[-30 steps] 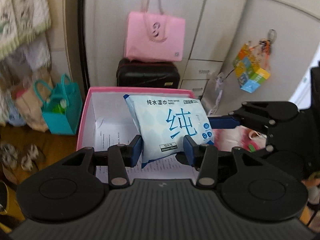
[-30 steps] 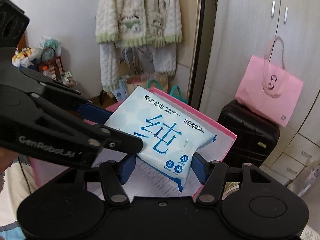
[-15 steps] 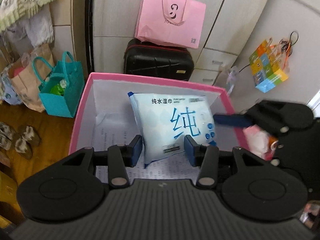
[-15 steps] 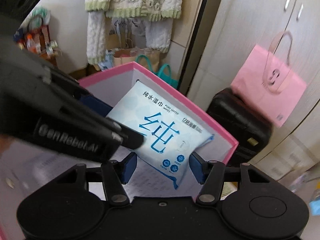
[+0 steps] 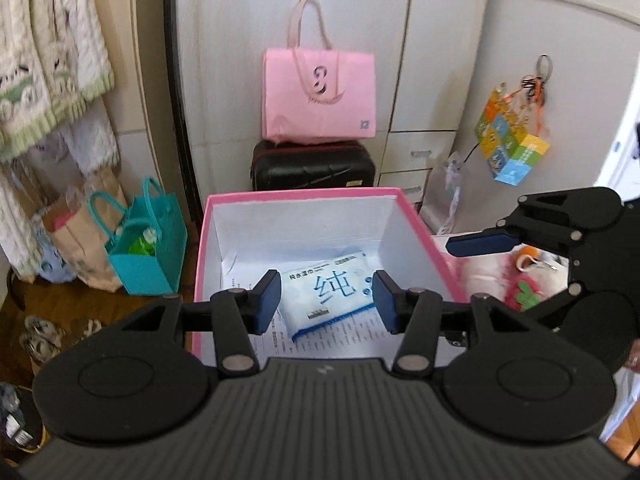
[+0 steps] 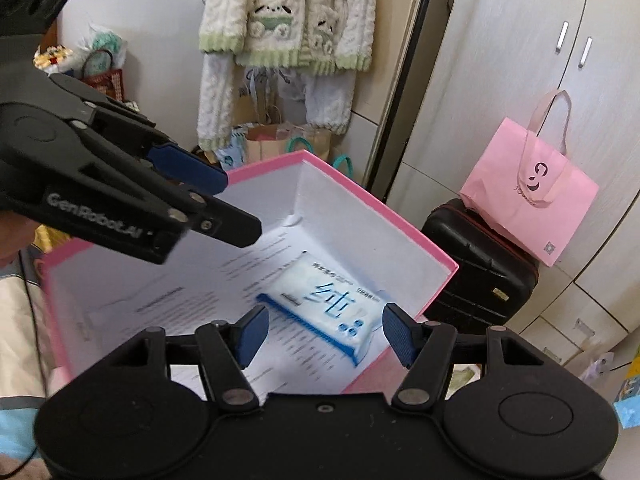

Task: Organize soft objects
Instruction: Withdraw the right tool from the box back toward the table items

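**Wipes pack lying in the pink box**

Both grippers hang above the box, jaws opening, nothing gripped: left gripper (image 5: pixel 326 300), right gripper (image 6: pixel 324 334). Below and beyond their blue pads lies the wet-wipes pack (image 5: pixel 326 292), a soft, glossy white-and-blue pillow pouch, flat on printed paper (image 6: pixel 168 300) inside the rigid pink box (image 5: pixel 300 194).

The wet-wipe pack (image 5: pixel 326 294) is glossy plastic film; the pink box (image 5: pixel 416 222) looks like matt cardboard, white inside, lined with printed paper (image 6: pixel 168 300). The suitcase (image 5: pixel 314 166) is ribbed, shiny hard plastic; the pink tote (image 5: pixel 320 96) is matt cloth; the hanging jacket (image 6: pixel 288 16) is fleecy.
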Action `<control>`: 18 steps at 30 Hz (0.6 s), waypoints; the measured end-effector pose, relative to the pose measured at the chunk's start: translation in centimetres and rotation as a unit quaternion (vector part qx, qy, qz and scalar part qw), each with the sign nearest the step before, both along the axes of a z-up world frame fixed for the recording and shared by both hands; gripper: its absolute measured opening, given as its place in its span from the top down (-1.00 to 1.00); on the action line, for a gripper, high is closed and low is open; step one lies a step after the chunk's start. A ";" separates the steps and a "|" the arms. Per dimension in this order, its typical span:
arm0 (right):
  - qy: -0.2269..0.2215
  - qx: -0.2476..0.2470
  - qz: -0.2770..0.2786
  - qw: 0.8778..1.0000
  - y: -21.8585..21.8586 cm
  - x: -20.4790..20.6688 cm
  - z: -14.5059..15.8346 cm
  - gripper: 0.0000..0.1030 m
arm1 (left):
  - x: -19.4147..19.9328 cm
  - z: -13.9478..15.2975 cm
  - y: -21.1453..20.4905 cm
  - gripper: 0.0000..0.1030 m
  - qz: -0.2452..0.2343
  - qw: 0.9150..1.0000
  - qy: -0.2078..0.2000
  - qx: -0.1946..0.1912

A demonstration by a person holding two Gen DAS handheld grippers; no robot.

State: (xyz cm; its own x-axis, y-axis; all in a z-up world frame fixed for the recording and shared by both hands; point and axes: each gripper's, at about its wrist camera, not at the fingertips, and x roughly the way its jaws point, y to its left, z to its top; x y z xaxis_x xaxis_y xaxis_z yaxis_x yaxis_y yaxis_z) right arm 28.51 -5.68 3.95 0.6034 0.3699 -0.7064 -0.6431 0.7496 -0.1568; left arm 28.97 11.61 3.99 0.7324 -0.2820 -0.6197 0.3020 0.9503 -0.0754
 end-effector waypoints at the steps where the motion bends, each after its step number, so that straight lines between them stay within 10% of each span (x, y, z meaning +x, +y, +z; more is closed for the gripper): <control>1: 0.003 0.003 -0.001 1.000 -0.1 -0.5 0.3 -0.32 | -0.8 0.4 -0.1 0.04 -0.006 1.000 -0.006 0.004; 18: 0.005 0.053 -0.008 0.999 -5.0 -11.2 4.3 -0.32 | -13.0 4.1 -3.3 0.01 -0.114 0.993 -0.022 0.001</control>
State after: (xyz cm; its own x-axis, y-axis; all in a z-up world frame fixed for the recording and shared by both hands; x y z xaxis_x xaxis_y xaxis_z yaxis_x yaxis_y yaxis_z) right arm 17.29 -10.66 8.25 0.6028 0.4333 -0.6700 -0.6314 0.7724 -0.0686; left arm 15.98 8.29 8.08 0.6765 -0.4427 -0.5886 0.5121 0.8571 -0.0560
